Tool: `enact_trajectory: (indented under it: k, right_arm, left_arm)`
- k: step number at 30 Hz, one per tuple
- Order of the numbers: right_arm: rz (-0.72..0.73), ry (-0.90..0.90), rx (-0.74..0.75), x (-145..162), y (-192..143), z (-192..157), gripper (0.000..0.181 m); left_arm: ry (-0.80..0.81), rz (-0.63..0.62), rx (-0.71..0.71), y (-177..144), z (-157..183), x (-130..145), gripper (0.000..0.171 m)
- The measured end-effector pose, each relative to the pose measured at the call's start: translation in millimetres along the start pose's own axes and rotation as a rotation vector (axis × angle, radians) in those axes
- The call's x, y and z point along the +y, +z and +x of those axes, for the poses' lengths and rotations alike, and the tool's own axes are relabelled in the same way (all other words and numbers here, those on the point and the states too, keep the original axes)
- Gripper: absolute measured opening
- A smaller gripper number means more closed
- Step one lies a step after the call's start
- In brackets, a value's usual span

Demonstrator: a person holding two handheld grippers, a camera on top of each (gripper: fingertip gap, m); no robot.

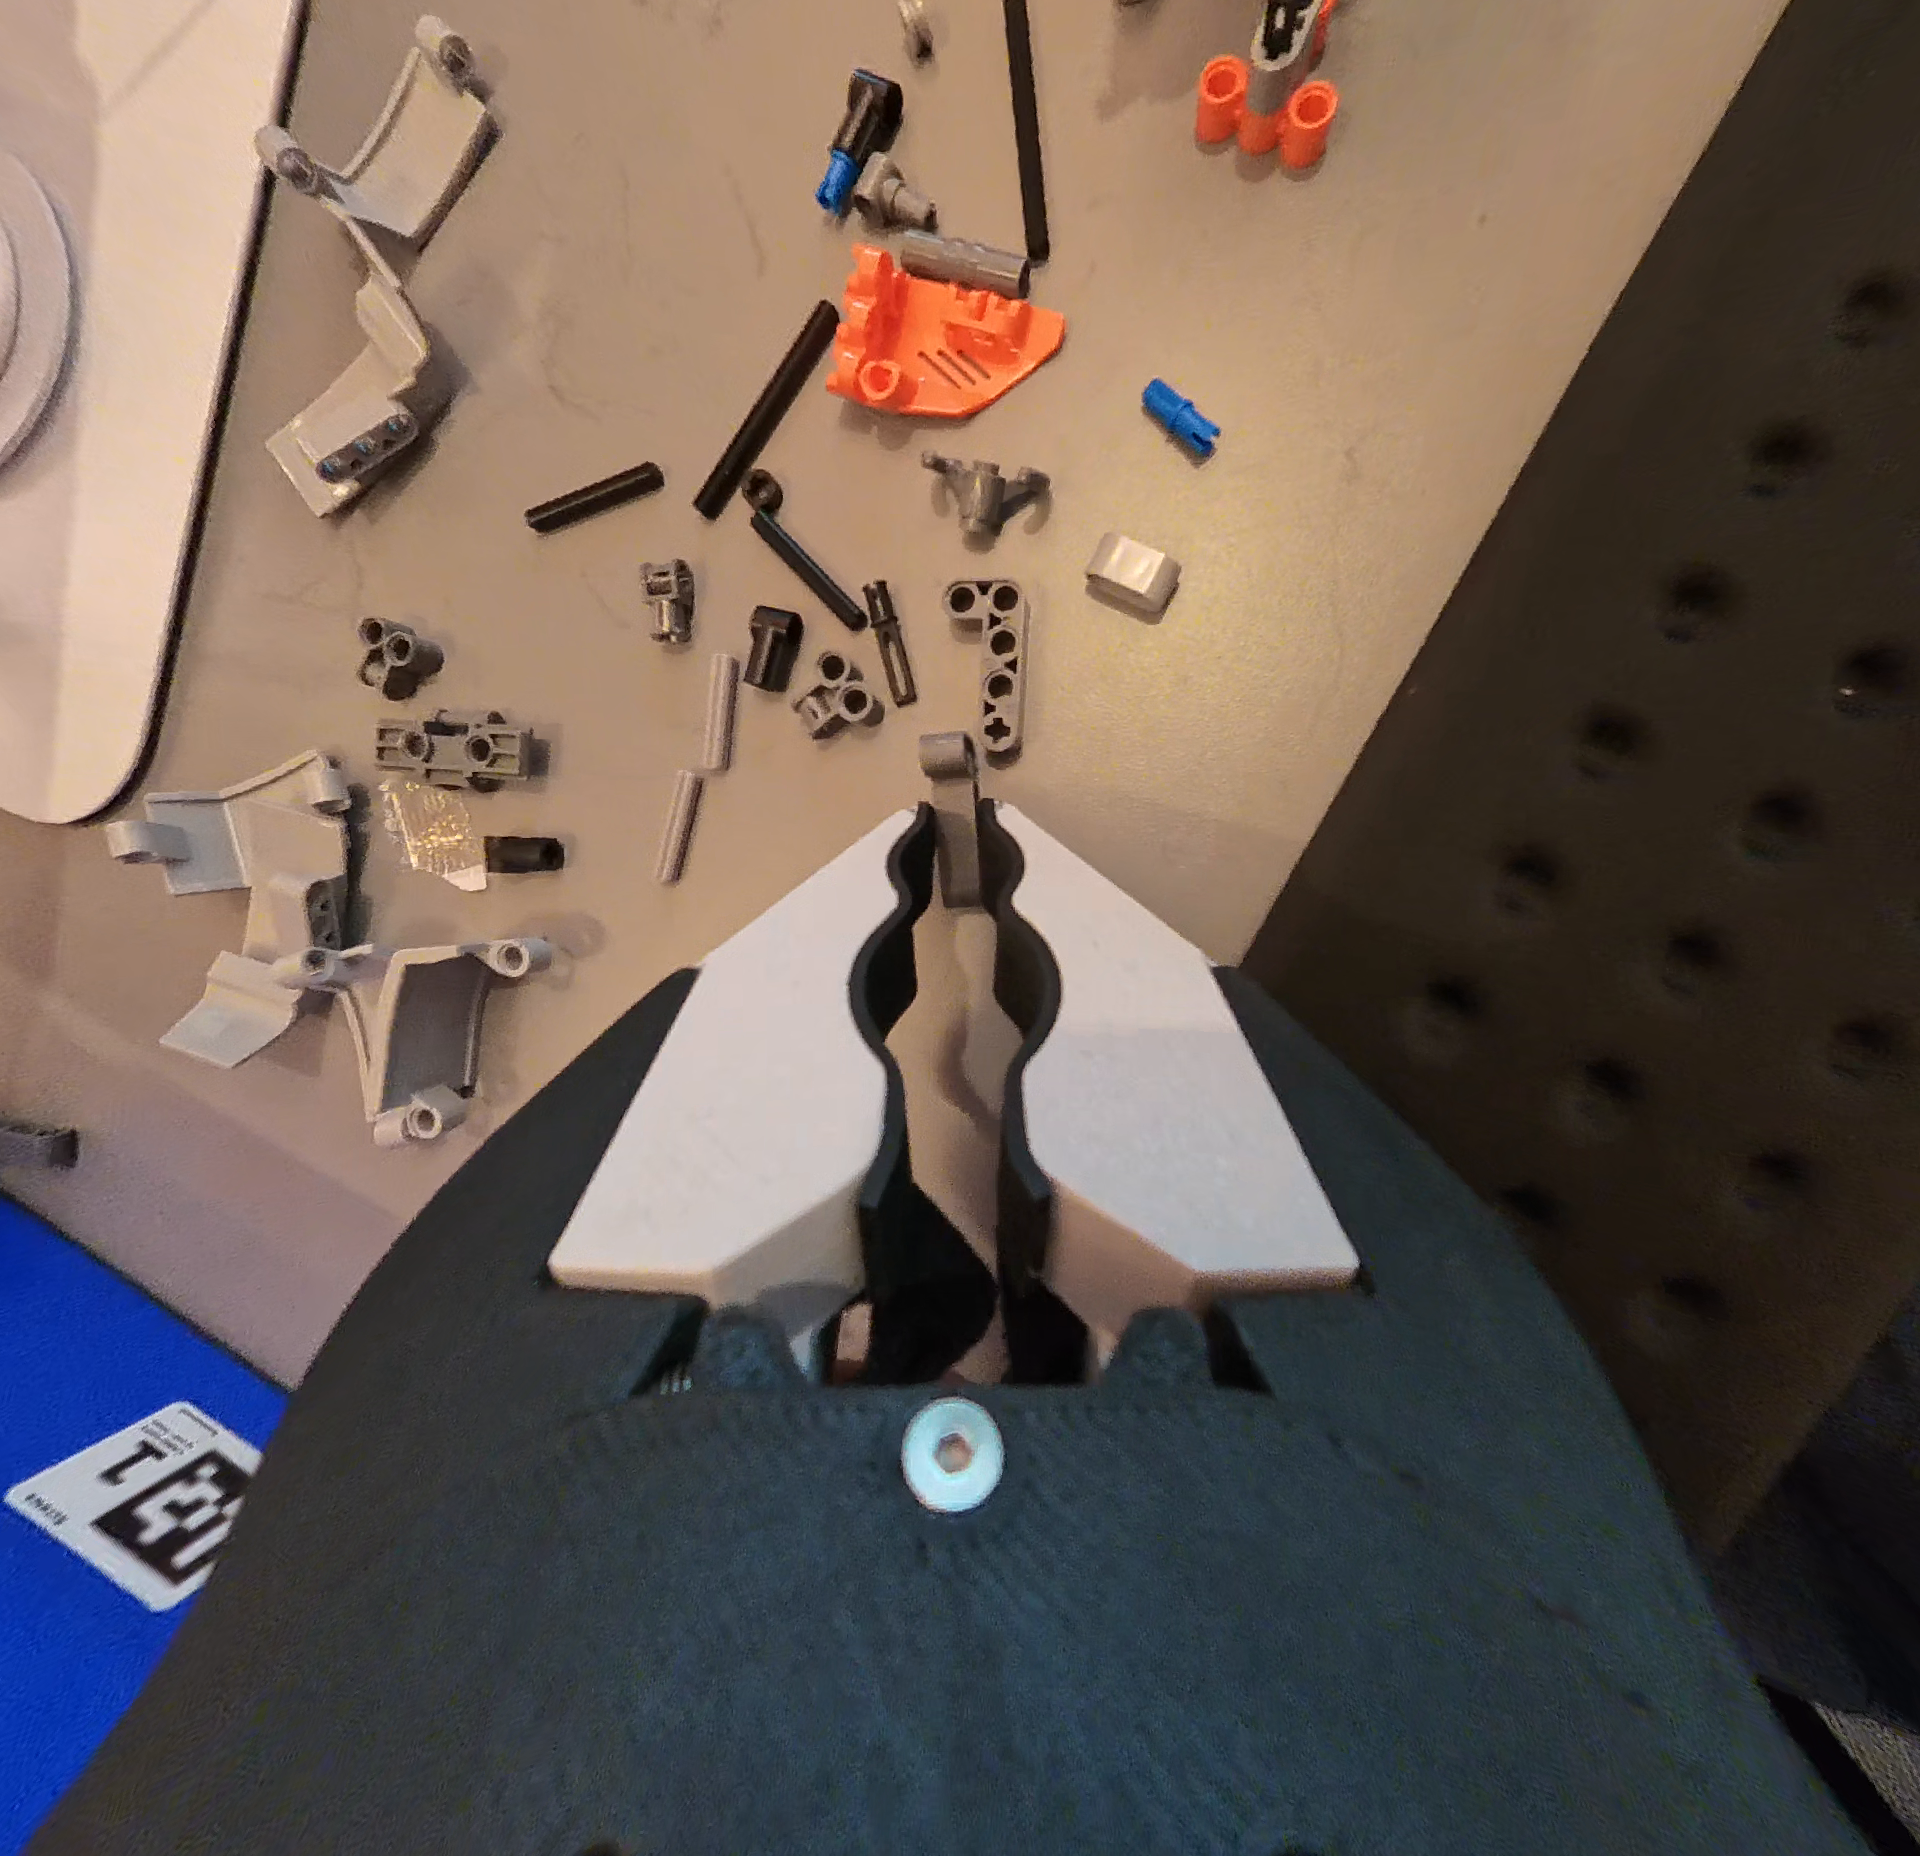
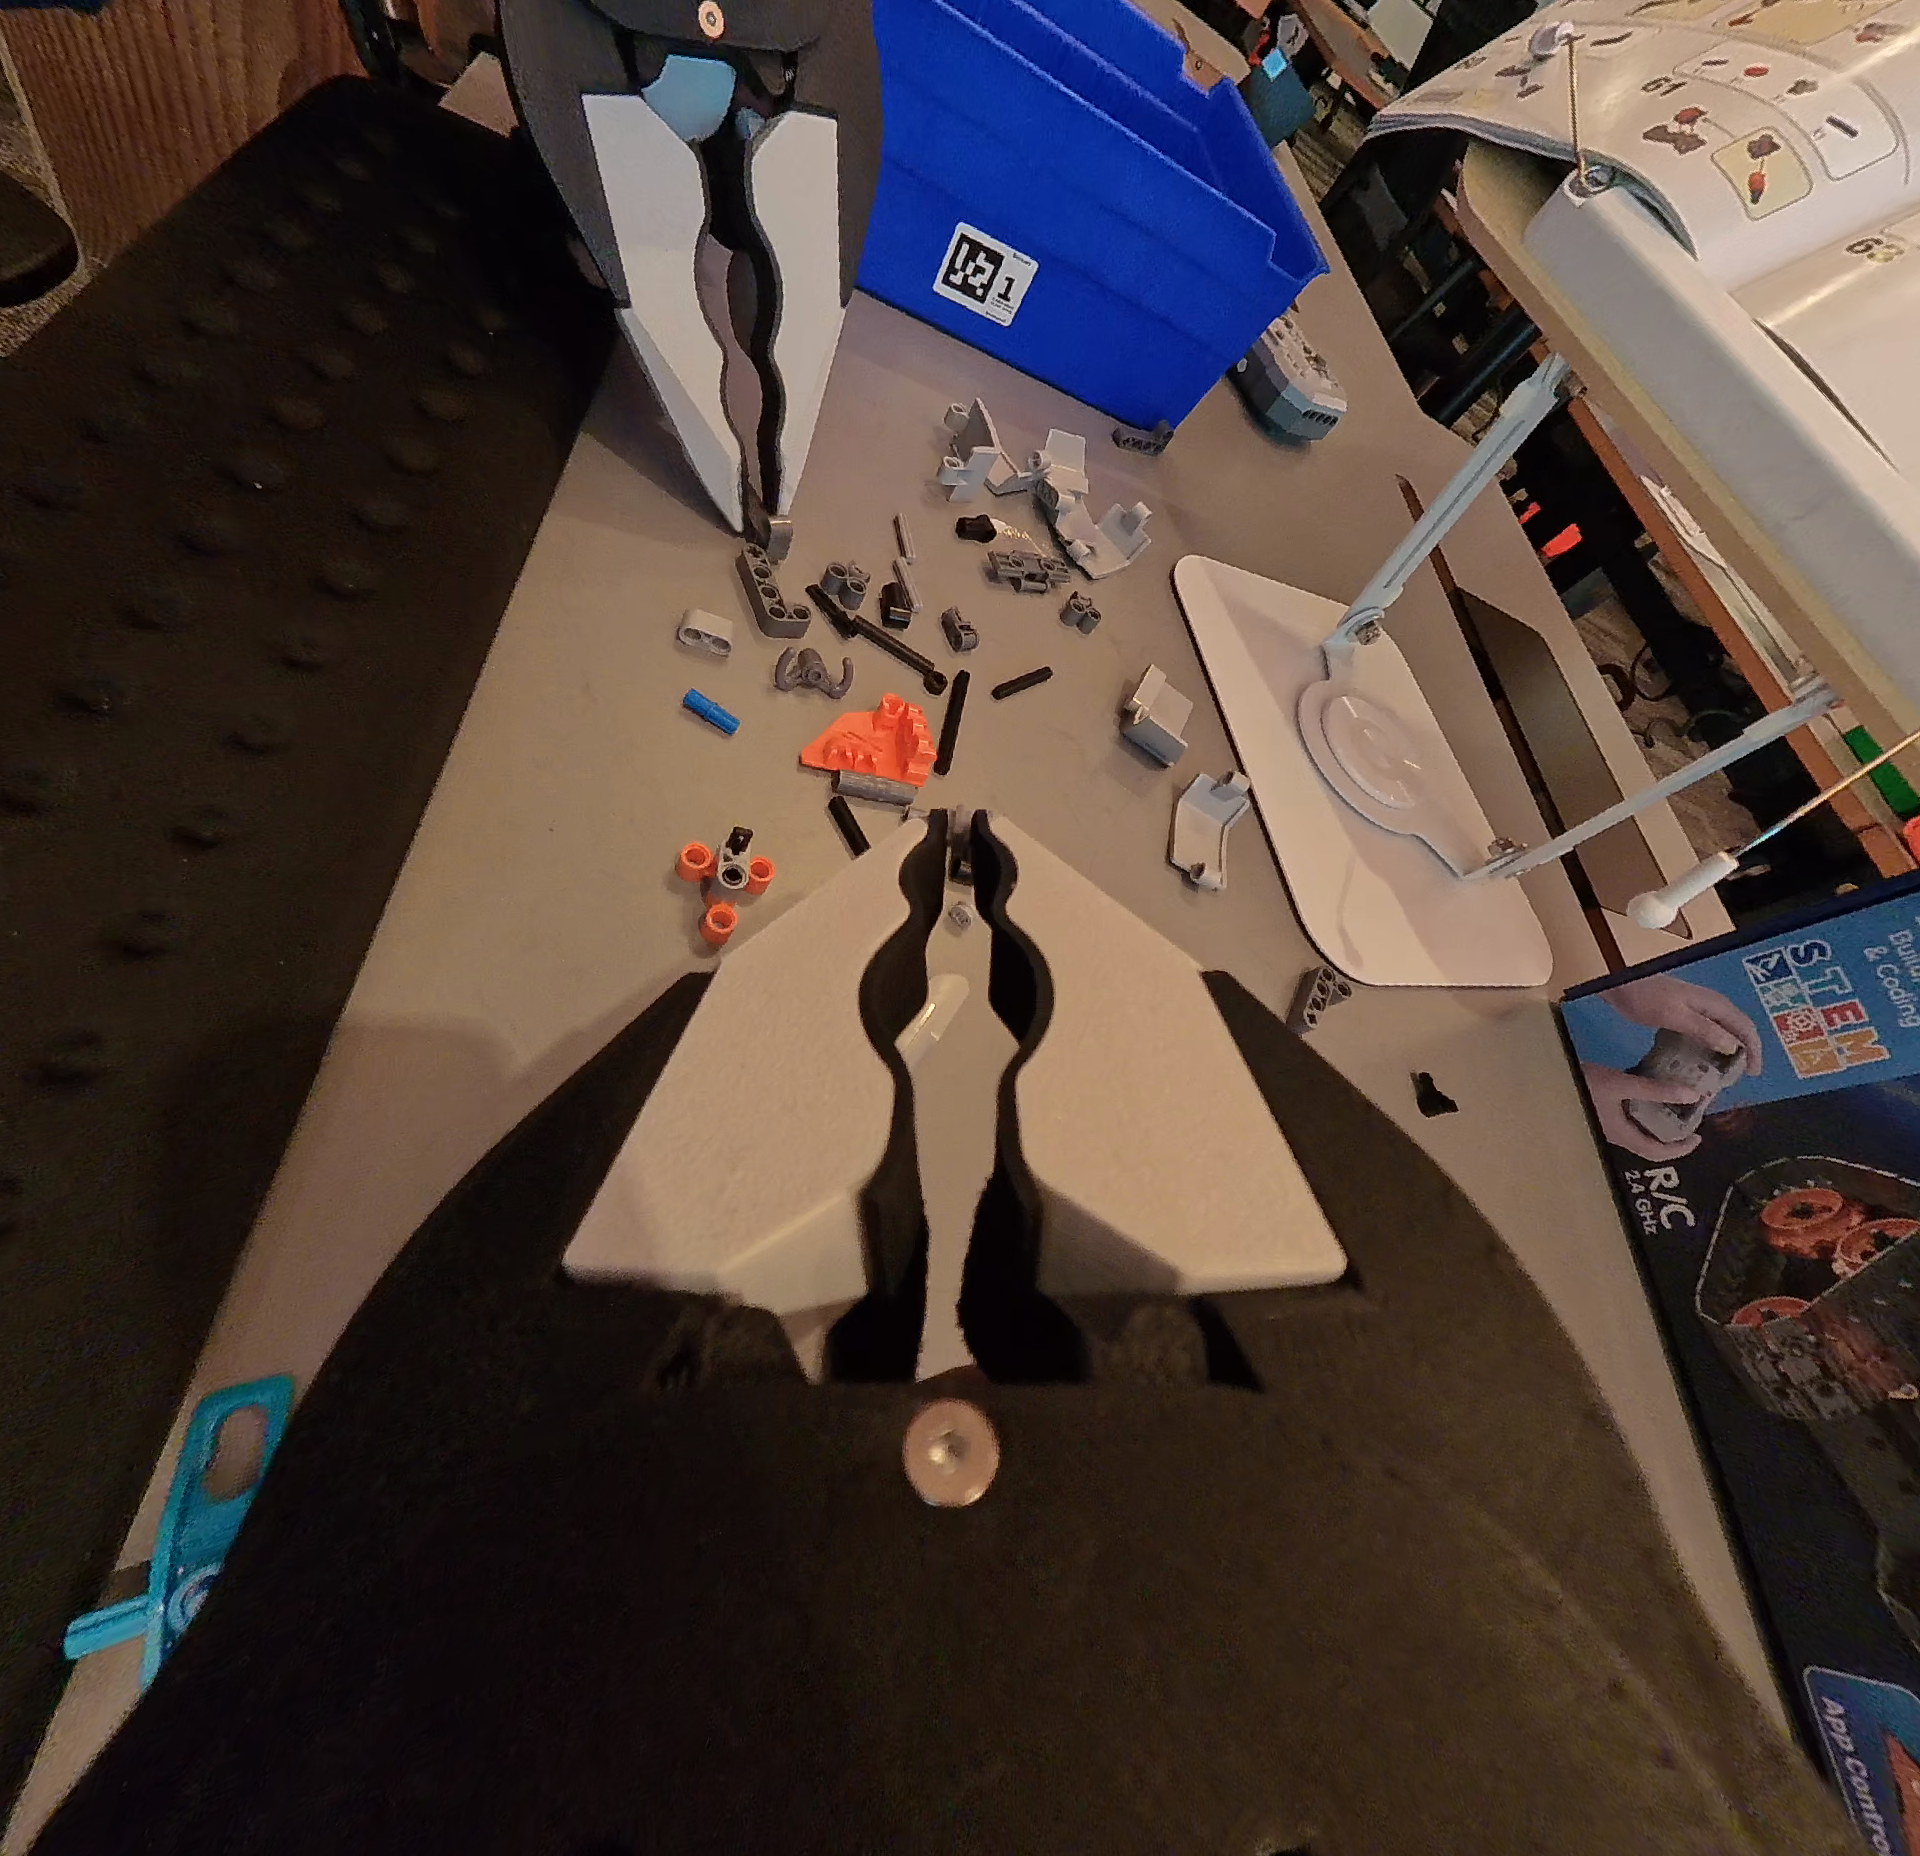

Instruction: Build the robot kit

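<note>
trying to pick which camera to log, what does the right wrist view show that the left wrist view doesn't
Only the right wrist view shows the printed kit box, the open instruction booklet, the teal tool, and the right gripper shut on a small black and grey piece.

Only the left wrist view shows close up the grey connector that the left gripper is shut on.

Both show the orange panel, the blue pin, the blue bin and the white stand base.

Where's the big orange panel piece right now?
In the left wrist view the orange panel lies on the table ahead of the left gripper, a grey tube at its far edge and a long black axle on its left.
</note>
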State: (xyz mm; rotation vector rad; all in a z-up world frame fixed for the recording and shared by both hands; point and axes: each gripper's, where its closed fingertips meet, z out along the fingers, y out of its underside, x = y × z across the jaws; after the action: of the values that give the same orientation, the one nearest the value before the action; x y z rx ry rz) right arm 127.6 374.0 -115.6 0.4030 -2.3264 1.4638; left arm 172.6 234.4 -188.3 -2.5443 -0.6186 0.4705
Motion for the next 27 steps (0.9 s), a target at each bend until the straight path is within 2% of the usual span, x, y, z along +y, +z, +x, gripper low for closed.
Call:
enact_trajectory:
  k: [4,8,15,20,24,27]
  right_arm:
    - [0.006,-0.002,0.005,-1.9,-1.0,0.7,0.001]
    - [0.004,-0.007,0.002,-2.2,-0.6,-0.6,0.002]
    - [0.001,-0.008,-0.003,-1.8,-1.7,-1.0,0.002]
    - [-0.01,-0.011,-0.026,-0.2,-1.3,-5.3,0.002]
    - [-0.017,-0.009,-0.043,1.6,-0.4,-8.1,0.002]
    - [-0.018,-0.007,-0.049,2.5,-0.1,-8.9,0.002]
  left_arm:
    - [-0.029,0.113,0.0,-9.5,-2.1,-21.5,0.006]
    - [-0.03,0.195,0.104,-8.6,14.7,-43.4,0.006]
    - [0.212,0.17,0.2,15.1,53.6,-80.9,0.007]
    - [0.434,0.094,0.243,36.0,73.9,-83.2,0.007]
    - [0.463,0.084,0.211,32.5,66.1,-79.2,0.02]
    - [0.453,0.065,0.157,30.3,53.7,-70.5,0.016]
